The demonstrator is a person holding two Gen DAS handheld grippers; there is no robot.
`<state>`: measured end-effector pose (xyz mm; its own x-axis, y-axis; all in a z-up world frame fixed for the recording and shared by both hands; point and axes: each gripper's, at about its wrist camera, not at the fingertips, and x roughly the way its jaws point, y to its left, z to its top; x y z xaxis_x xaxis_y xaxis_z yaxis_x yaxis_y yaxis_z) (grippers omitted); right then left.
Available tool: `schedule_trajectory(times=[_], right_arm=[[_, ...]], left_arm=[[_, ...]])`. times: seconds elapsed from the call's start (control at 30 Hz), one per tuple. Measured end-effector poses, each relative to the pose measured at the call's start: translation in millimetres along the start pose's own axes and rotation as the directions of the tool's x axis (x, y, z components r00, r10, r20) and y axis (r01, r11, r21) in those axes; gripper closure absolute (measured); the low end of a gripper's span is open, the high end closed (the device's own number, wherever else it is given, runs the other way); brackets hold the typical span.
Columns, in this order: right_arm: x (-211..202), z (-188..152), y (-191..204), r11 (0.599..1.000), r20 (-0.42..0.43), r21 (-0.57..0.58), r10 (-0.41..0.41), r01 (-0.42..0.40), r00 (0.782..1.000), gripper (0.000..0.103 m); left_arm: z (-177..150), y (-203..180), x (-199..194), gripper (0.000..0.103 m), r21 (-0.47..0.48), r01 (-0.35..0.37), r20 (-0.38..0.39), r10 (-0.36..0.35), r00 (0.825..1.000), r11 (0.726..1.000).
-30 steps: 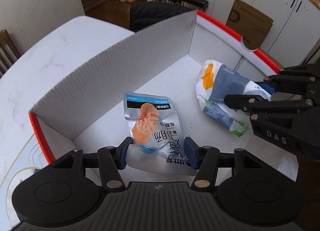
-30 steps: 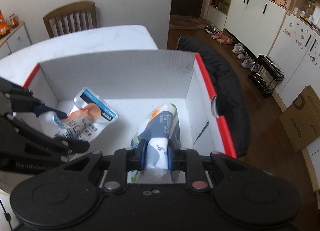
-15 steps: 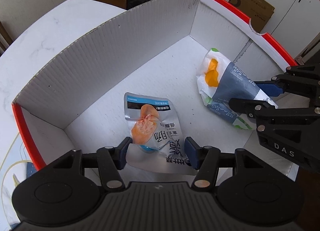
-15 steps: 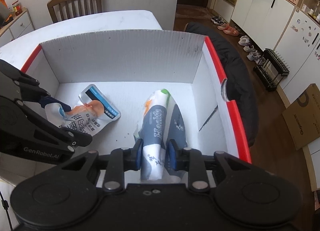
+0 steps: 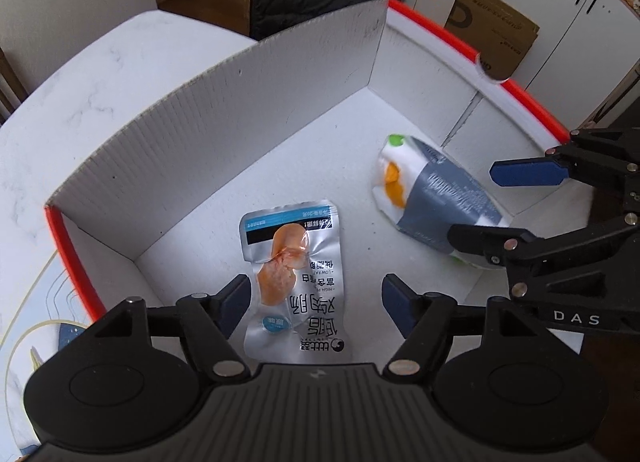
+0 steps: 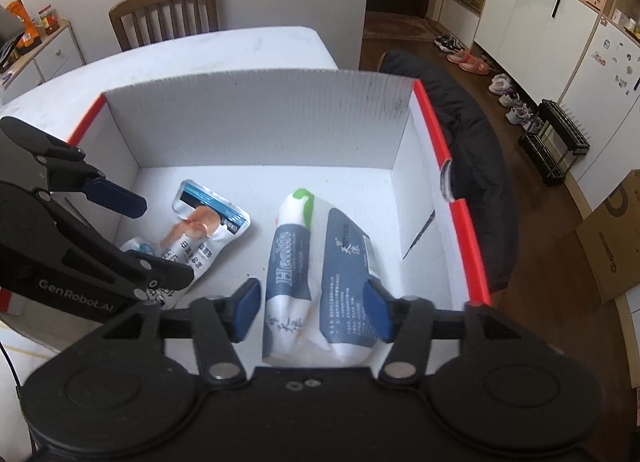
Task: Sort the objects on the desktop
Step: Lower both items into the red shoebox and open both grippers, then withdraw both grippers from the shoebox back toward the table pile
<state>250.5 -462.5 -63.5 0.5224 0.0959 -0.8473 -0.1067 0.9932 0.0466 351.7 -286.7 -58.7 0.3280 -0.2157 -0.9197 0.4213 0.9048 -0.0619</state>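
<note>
Packets both lie flat on the floor of the white box [image 5: 224,110], each right under its own gripper. Left gripper [image 5: 316,302]: jaws have just been opening, pads now stand clear on either side of the silver snack pouch [image 5: 294,262], no contact visible, so it's released. Pouch long axis runs straight away from the jaws, along the pointing line, near end tucked between the pads.

Right gripper [image 6: 312,308]: jaws likewise have just been opening, pads apart from the blue-and-white pack [image 6: 320,274], gap showing on both sides; released too. Pack long axis also runs away from the jaws, toward the far wall, slightly fanned open.

Pouch sits on the left half of the box, pack on the right half, well apart. Judgement: drop step done; next move is a straight pull-back up and out for each hand, nothing crossing.
</note>
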Motion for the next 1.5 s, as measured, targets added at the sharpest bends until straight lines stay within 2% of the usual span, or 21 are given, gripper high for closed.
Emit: schedule_trajectory(times=[0.33, 0.63, 0.83, 0.93, 1.07, 1.27, 1.33, 1.5], right_arm=[[-33.3, 2.2, -1.6, 1.0, 0.055, -0.006, 0.027, -0.027, 0.998, 0.039], [-64.1, 2.7, 7.5, 0.997, 0.108, -0.018, 0.083, -0.081, 0.991, 0.03], [-81.1, -1.7, 23.5, 0.994, 0.136, -0.029, 0.104, -0.101, 0.985, 0.026], [-89.2, -4.3, 32.7, 0.993, 0.153, -0.028, 0.115, -0.112, 0.982, 0.023], [-97.3, -7.4, 46.3, 0.993, 0.166, -0.023, 0.119, -0.117, 0.979, 0.02], [-102.1, -11.9, 72.9, 0.992, 0.172, -0.007, 0.124, -0.125, 0.977, 0.019], [-103.3, -13.3, 83.0, 0.992, 0.17, -0.004, 0.123, -0.124, 0.978, 0.019], [-104.8, -17.7, 112.6, 0.992, 0.163, -0.003, 0.122, -0.123, 0.979, 0.019]], left_arm=[[-10.0, -1.4, -40.4, 0.031, -0.028, 0.015, 0.109, -0.012, 0.994, 0.999], [-34.5, -0.7, -86.9, 0.031, -0.066, 0.04, 0.221, -0.024, 0.975, 0.997], [-60.3, 4.0, -110.9, 0.031, -0.083, 0.05, 0.264, -0.026, 0.964, 0.995], [-76.2, 8.3, -120.5, 0.02, -0.093, 0.051, 0.279, -0.023, 0.96, 0.994], [-98.3, 15.1, -130.1, 0.02, -0.104, 0.069, 0.288, -0.036, 0.957, 0.992], [-133.0, 29.8, -143.0, 0.014, -0.109, 0.067, 0.306, -0.031, 0.951, 0.992], [-144.9, 37.6, -148.5, 0.0, -0.12, 0.079, 0.313, -0.038, 0.949, 0.99], [-174.0, 57.6, -161.2, 0.0, -0.138, 0.076, 0.312, -0.029, 0.95, 0.988]])
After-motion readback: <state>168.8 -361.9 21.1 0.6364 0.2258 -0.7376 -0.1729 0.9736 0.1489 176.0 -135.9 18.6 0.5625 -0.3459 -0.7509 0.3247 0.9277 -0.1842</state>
